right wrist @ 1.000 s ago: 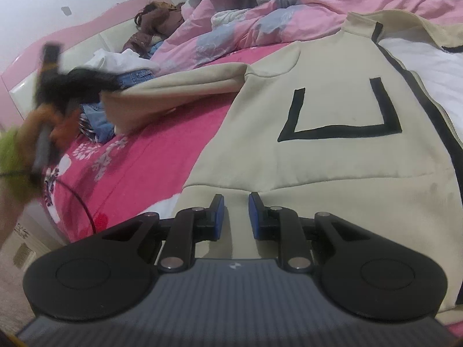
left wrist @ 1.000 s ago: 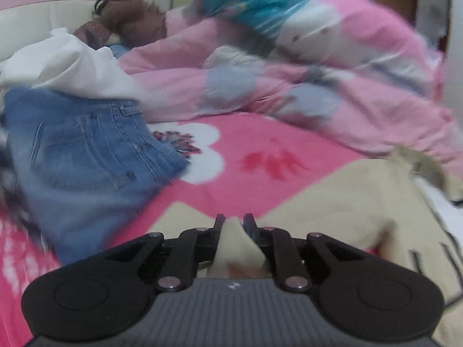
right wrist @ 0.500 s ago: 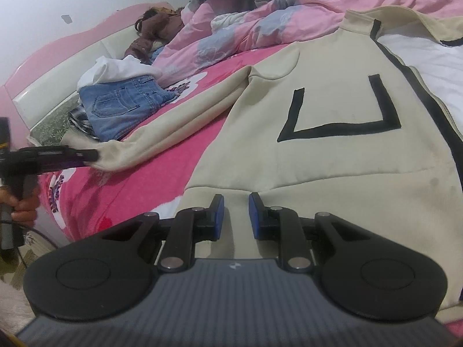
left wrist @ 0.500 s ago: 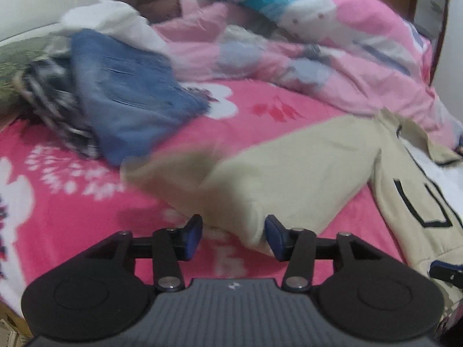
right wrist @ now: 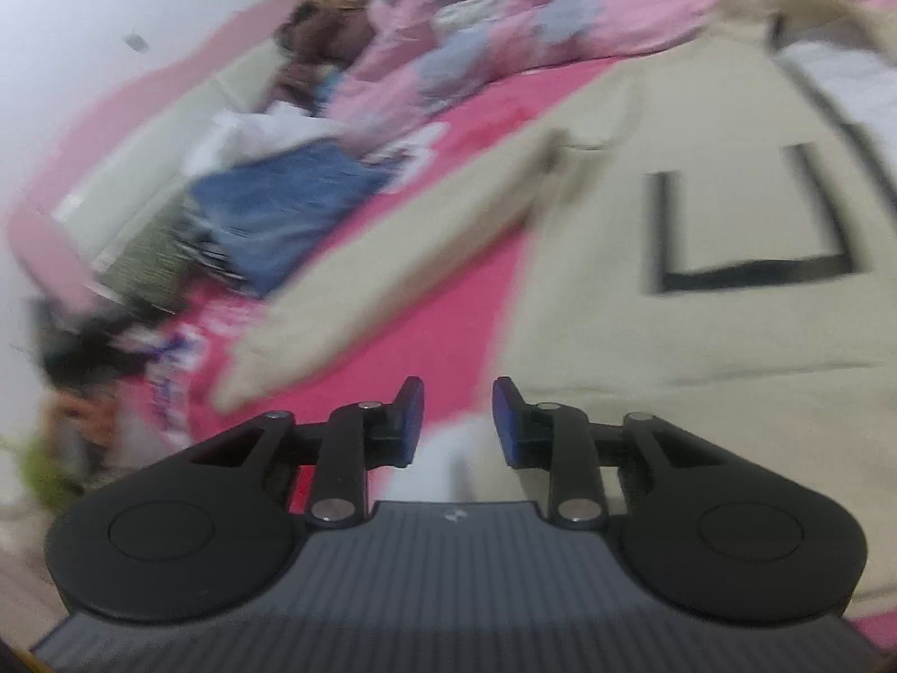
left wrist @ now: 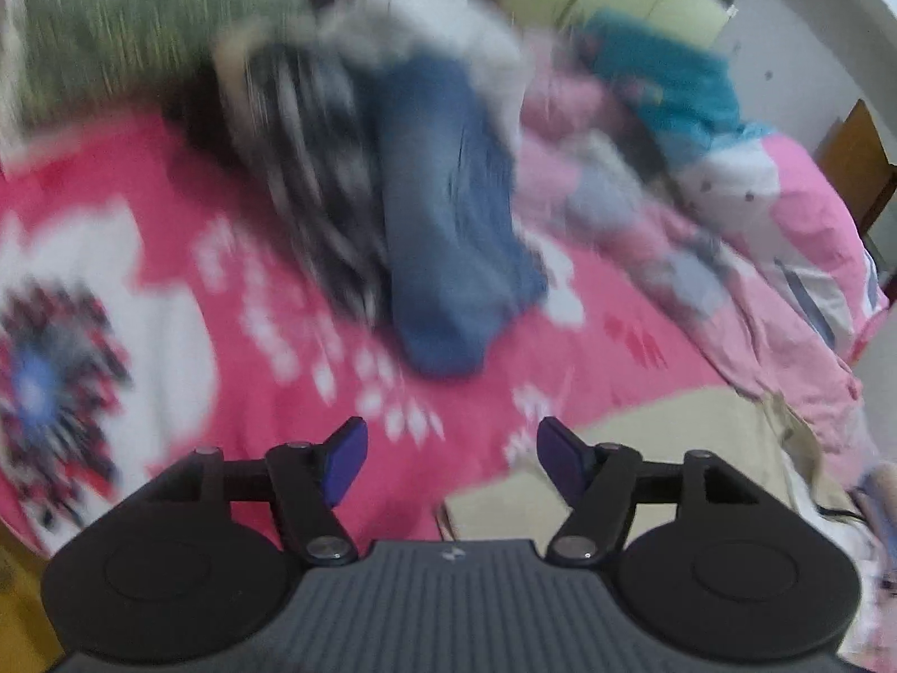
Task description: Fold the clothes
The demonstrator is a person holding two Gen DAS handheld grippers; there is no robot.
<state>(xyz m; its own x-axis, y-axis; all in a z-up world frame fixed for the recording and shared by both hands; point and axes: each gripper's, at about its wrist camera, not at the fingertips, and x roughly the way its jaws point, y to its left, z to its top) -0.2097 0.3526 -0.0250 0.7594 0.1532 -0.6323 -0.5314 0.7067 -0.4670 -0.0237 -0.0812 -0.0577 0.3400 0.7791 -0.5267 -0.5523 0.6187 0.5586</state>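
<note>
A cream jacket (right wrist: 701, 336) with a black U-shaped mark (right wrist: 751, 269) lies spread on the pink bed sheet (right wrist: 437, 325). Its sleeve (right wrist: 392, 280) stretches out flat toward the bed's left edge. In the left wrist view the sleeve's end (left wrist: 644, 437) lies just right of my left gripper (left wrist: 451, 457); its jaws are opening with only sheet showing between them. My right gripper (right wrist: 457, 420) hovers at the jacket's lower edge, jaws opening, no cloth pinched between the pads. The left gripper (right wrist: 84, 336) and the hand holding it show blurred at the far left.
Folded jeans (left wrist: 448, 224), a striped garment (left wrist: 314, 168) and a white one (left wrist: 437, 28) are piled near the headboard. A crumpled pink quilt (left wrist: 701, 235) with teal cloth (left wrist: 661, 78) runs along the far side. Wooden furniture (left wrist: 852, 157) stands beyond the bed.
My left gripper let go of the sleeve end, opened wide and swung away toward the bed's edge; the sleeve now rests on the sheet. The right gripper opened off the hem and rose slightly.
</note>
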